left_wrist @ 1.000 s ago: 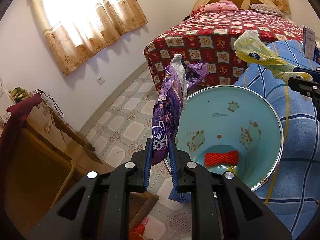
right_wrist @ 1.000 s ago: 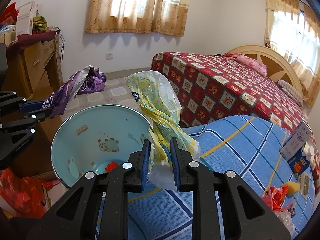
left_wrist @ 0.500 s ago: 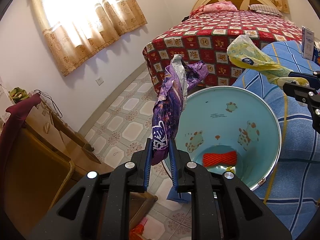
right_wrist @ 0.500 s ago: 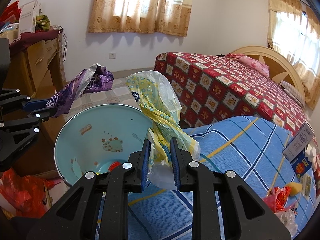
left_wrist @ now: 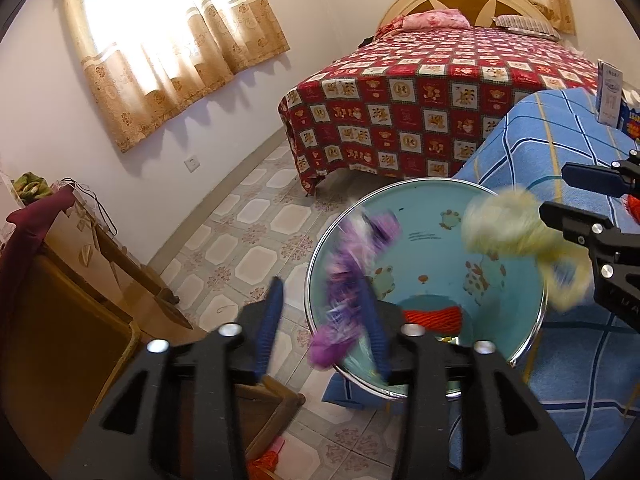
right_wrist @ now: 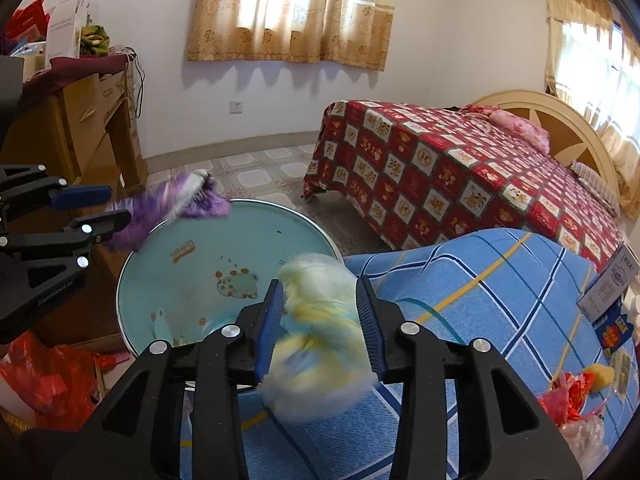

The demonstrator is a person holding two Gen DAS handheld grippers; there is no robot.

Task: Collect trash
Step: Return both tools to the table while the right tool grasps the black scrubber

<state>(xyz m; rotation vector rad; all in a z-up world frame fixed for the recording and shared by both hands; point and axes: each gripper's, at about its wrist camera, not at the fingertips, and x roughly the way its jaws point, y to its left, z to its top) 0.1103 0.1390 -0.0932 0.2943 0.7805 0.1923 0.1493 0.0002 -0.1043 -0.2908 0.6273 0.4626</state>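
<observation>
Release step of the collection: both of your grippers hang over the light-blue bin (left_wrist: 516,344), and both sets of jaws are opening. The left gripper (left_wrist: 324,326) has its jaws parted, and the purple wrapper (left_wrist: 348,280), smeared by motion, lies between them with a clear gap to the left pad; whether it brushes the right pad cannot be told from the blur. It appears to be sliding free over the near-left rim of the bin. Seen from the right wrist, this wrapper sits at the rim's far-left edge, so it may catch there or fall outside rather than in. The right gripper (right_wrist: 320,328) is likewise partly open around the yellow-and-white plastic bag (right_wrist: 320,320), which is blurred and no longer pinched, with daylight at the right-hand pad; it hangs between the bin's rim and the blue checked cover (right_wrist: 500,280). A red netted item (left_wrist: 432,315) already lies at the bin's bottom. Next move, as a judgement: let both jaws finish parting, confirm each piece lands inside, then turn to the remaining litter, such as the red wrappers (right_wrist: 568,396) at the lower right of the cover. Pose: both grippers tilt downward and forward toward the bin, the left from its near-left side, the right from the side of the cover, well apart from each other.
</observation>
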